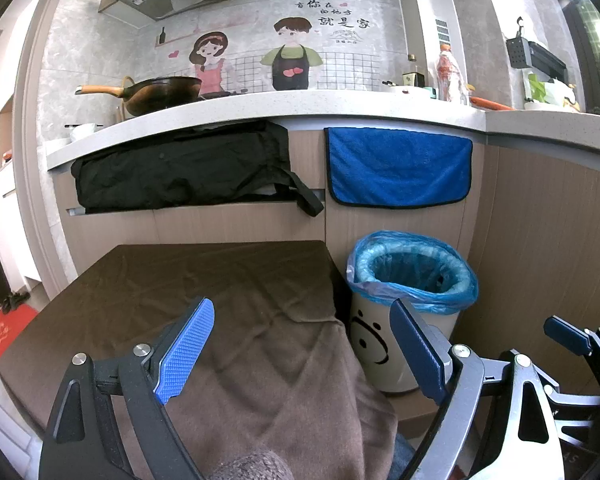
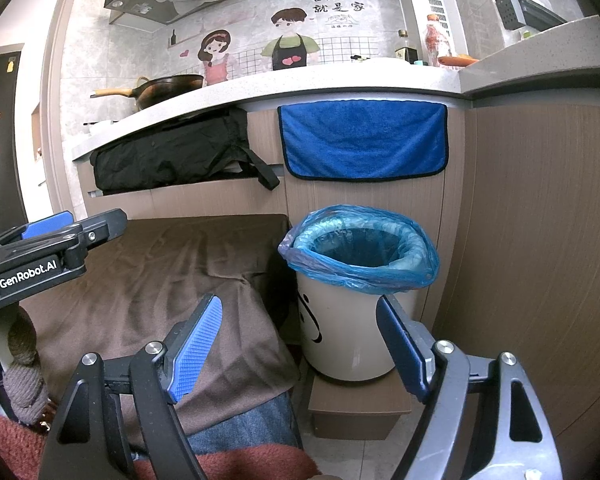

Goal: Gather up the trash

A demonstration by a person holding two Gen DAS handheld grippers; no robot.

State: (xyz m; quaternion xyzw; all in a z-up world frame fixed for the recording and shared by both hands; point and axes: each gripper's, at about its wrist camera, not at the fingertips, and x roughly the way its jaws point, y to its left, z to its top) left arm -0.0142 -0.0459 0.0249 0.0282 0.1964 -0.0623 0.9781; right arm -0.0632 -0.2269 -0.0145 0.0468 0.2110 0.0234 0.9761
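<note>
Both grippers, left (image 1: 304,348) and right (image 2: 300,344), spread apart, empty; bin (image 2: 352,320) right of center, cloth (image 1: 204,280) left.

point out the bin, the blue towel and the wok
bin (image 2: 340,336): right wrist view, white side wall
blue towel (image 2: 364,140): right wrist view, middle of cloth
wok (image 1: 162,94): left wrist view, dark bowl
</note>
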